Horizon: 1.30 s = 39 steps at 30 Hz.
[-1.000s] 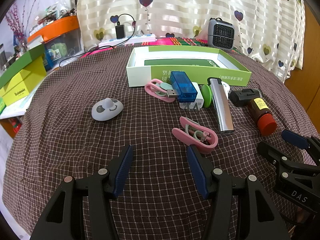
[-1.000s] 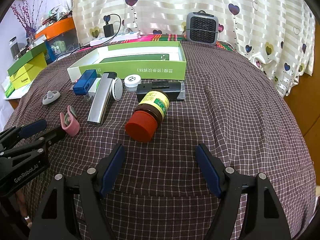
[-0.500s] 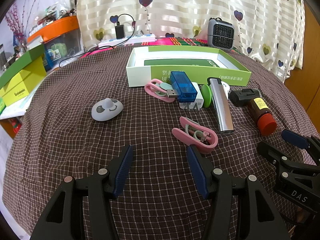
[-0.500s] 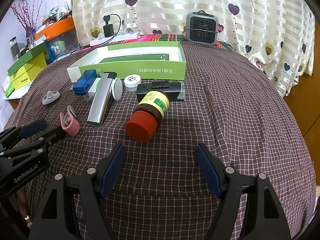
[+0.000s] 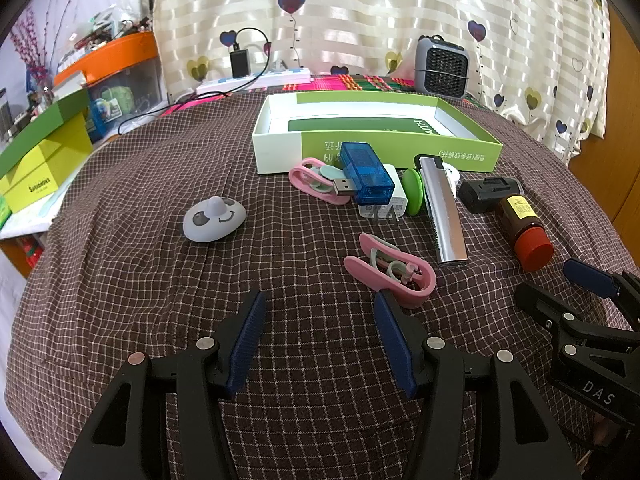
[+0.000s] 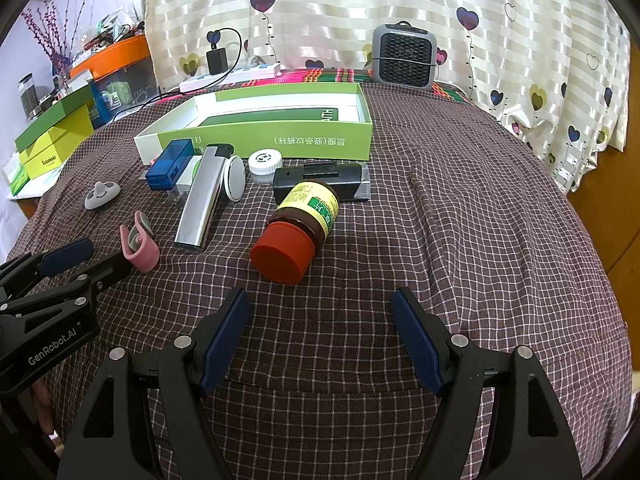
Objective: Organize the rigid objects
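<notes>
Nothing appears sorted yet, judging by how things lie: the green-and-white box at upper centre of the left wrist view holds only what looks like a dark green insert or printed panel on its floor (no loose item shows inside it), while every small object sits on the checked cloth in front of it. Just below the box's front wall cluster a pink clip, a blue USB dongle lying on a white plug, a green disc, a silver bar, a black block and an amber bottle with a red cap on its side. A grey smiley piece lies apart at centre left, and a second pink clip lies nearest the left gripper, just off its right finger. Both the left and the right gripper are spread wide and grasp nothing. The whole job of loading the box looks to be still ahead.
</notes>
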### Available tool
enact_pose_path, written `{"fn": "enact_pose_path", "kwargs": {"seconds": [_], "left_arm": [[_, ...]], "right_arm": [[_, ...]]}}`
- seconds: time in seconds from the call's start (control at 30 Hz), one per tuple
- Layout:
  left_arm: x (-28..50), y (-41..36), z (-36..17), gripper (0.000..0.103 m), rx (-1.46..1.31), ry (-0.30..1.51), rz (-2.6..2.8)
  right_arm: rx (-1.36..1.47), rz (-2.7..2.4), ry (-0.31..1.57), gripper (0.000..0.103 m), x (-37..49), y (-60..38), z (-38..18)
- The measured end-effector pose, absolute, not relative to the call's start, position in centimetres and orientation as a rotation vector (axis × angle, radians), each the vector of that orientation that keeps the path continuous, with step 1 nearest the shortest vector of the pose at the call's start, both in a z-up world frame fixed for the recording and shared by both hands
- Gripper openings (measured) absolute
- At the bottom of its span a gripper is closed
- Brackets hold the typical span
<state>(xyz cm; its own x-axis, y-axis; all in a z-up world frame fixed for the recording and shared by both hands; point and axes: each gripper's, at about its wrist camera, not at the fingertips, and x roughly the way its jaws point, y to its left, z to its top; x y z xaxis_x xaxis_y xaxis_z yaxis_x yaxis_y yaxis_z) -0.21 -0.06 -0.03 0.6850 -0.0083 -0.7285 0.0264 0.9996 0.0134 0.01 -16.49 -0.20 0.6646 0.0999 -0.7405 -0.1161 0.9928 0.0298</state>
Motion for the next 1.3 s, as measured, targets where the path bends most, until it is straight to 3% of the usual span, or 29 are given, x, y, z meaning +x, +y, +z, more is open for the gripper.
{"fn": "enact_pose_path", "kwargs": {"seconds": [0.63, 1.3], "left_arm": [[-0.1, 0.1, 0.3, 0.056, 0.023, 0.834, -0.073], [3.8, 7.6, 2.0, 0.056, -0.118, 0.859, -0.047]], "right_arm": [[-0.017, 0.139, 0.840, 0.074, 0.1, -16.7, -0.1], [0.010, 0.153, 0.844, 0.074, 3.5, -15.8, 1.4]]}}
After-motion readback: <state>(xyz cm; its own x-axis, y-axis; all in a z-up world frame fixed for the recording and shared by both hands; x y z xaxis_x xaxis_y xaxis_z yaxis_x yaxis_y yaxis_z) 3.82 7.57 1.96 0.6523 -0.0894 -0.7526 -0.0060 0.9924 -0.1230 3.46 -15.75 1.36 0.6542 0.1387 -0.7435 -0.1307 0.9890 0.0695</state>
